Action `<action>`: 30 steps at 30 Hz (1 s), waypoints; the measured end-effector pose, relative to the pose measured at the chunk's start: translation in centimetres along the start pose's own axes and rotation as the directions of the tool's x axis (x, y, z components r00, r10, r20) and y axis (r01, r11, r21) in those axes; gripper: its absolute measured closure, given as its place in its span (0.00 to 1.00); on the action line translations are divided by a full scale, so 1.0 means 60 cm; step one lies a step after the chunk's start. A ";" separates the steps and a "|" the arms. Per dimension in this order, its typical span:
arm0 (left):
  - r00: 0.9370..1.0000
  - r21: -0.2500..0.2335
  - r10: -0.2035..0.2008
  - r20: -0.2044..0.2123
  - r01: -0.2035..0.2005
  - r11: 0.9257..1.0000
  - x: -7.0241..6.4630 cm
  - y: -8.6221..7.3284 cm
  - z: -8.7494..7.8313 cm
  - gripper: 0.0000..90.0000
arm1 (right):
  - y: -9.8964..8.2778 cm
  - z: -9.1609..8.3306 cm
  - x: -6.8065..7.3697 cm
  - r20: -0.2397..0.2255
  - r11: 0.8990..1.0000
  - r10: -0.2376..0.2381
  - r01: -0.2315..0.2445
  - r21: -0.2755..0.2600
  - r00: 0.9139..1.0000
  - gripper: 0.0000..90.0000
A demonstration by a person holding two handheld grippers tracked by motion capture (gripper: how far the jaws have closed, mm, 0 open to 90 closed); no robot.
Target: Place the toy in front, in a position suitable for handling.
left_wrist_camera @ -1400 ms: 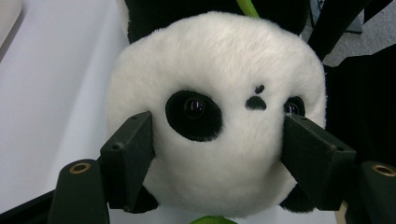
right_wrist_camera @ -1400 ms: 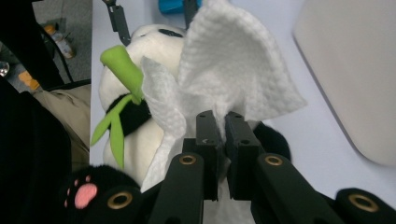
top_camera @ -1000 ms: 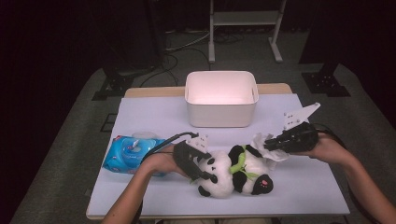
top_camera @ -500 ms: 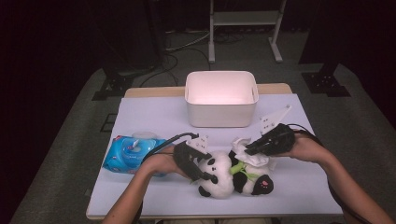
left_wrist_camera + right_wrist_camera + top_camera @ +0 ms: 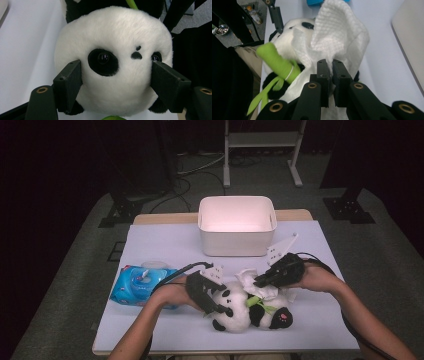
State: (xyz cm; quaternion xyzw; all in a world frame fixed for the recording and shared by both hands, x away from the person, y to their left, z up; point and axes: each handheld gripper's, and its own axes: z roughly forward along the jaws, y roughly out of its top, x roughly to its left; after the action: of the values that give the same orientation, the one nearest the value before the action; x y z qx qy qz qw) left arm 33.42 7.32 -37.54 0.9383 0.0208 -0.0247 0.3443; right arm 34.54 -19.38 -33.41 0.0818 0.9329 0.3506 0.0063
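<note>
Over the last second the right gripper (image 5: 260,281) has come in from the right side of the counter (image 5: 165,245), where it hung clear of the toy, and now sits over the panda (image 5: 247,307) with a white wipe (image 5: 252,279) pinched in it. The left gripper (image 5: 218,309) has stayed put at the panda's head. That reads as the wiping about to start: the toy is steadied and the cloth has arrived at its body.

In the right gripper view the fingers (image 5: 323,72) are closed almost together on a fold of the wipe (image 5: 337,32), which billows up over the panda's white fur beside its green bamboo stalk (image 5: 277,64). In the left gripper view the fingers (image 5: 68,86) stand fairly wide, one pressed to each cheek of the panda's head (image 5: 113,57), gripping it.

The panda lies on its side at the near middle of the counter, in front of the white bin (image 5: 236,224), with the blue wipes pack (image 5: 137,282) to its left. Both forearms reach in from the near edge, the left hand (image 5: 172,295) angled right, the right hand (image 5: 312,279) angled left and down
</note>
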 end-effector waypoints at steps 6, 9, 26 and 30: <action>1.000 -0.002 -0.012 -0.011 0.012 1.000 -0.003 -0.005 -0.004 0.25 | -0.038 -0.010 0.015 0.007 1.000 0.026 -0.026 0.013 1.000 0.94; 1.000 -0.001 -0.015 -0.005 0.015 1.000 -0.008 -0.008 -0.006 0.20 | -0.066 -0.020 0.023 0.005 0.999 0.050 -0.050 -0.016 0.999 0.94; 0.997 -0.025 -0.072 -0.024 0.072 0.997 -0.007 -0.022 0.002 0.30 | -0.115 -0.038 0.059 -0.005 0.997 0.076 -0.077 -0.010 0.997 0.94; 0.997 -0.009 -0.067 -0.031 0.066 0.998 -0.007 -0.017 0.003 0.31 | -0.104 -0.030 0.061 -0.020 0.999 0.052 -0.053 -0.011 0.998 0.94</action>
State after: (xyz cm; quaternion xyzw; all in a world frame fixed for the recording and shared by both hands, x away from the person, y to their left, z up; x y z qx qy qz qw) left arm 32.96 8.00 -38.31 0.9360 0.0574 -0.0214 0.3465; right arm 29.90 -24.59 -35.97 0.1028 0.9285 0.3566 -0.0115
